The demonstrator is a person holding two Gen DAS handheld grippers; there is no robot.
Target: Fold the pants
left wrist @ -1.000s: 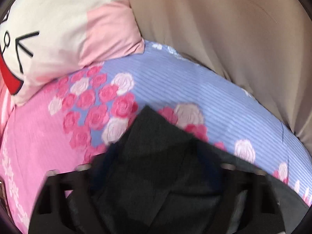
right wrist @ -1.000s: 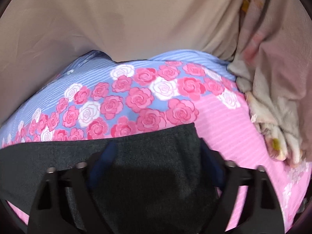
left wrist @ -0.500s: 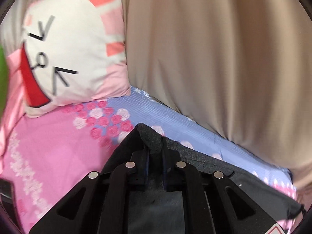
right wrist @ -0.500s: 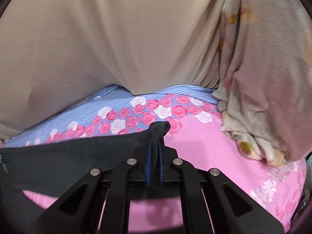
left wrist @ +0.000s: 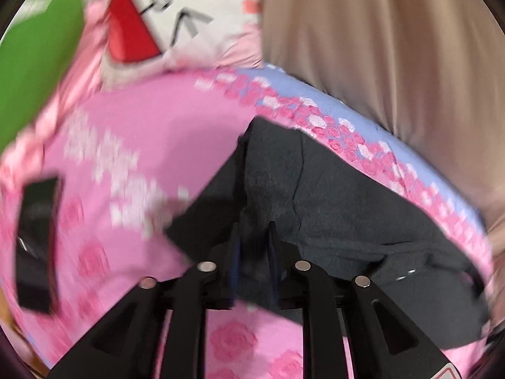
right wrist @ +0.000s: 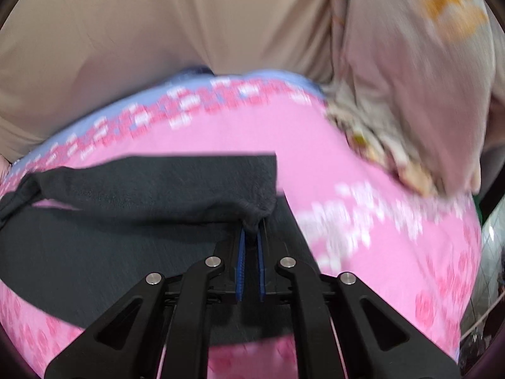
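**Both grippers pinching the pants over the bed**

Right gripper (right wrist: pixel 251 237) had its jaws nearly together on a bunched corner of the dark pants (right wrist: pixel 151 189), which hung folded over themselves above the pink sheet (right wrist: pixel 363 221). Left gripper (left wrist: pixel 254 246) clamped another fold of the pants (left wrist: pixel 331 208), its jaws having just eased apart a little. Farther off: a cartoon pillow (left wrist: pixel 189 12) and a beige curtain (right wrist: pixel 157 31).

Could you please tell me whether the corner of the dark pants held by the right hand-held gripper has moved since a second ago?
Yes. The pants corner has come back from the rose band toward the camera, over the plain pink sheet.
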